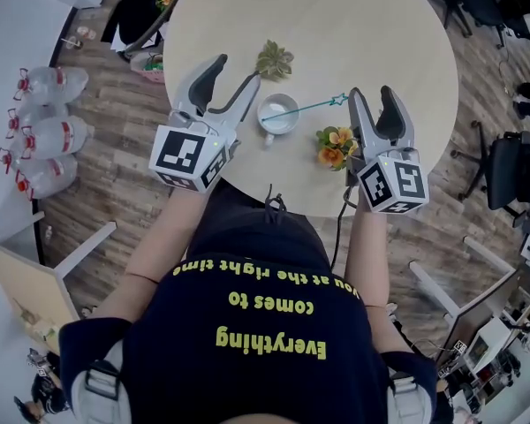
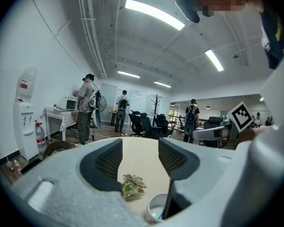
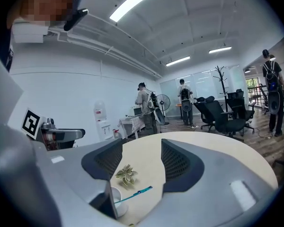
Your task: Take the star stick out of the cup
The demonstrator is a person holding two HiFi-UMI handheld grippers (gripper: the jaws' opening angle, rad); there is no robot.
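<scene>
A white cup [image 1: 278,115] stands on the round table [image 1: 362,25], and a thin teal star stick [image 1: 311,107] leans out of it toward the right. Its star tip [image 1: 338,101] lies just left of my right gripper [image 1: 371,93], whose jaws are open and hold nothing. In the right gripper view the stick [image 3: 135,193] and cup [image 3: 116,200] sit low, ahead of the open right gripper [image 3: 142,150]. My left gripper [image 1: 234,73] hovers open just left of the cup. In its own view the left gripper [image 2: 139,148] is empty, with the cup [image 2: 157,208] at bottom right.
A small green succulent [image 1: 274,60] sits just beyond the cup, also seen as the succulent [image 2: 133,185]. An orange flower bunch [image 1: 336,146] lies by the near table edge under my right gripper. Water bottles [image 1: 44,131] stand on the floor at left; office chairs [image 1: 512,162] at right.
</scene>
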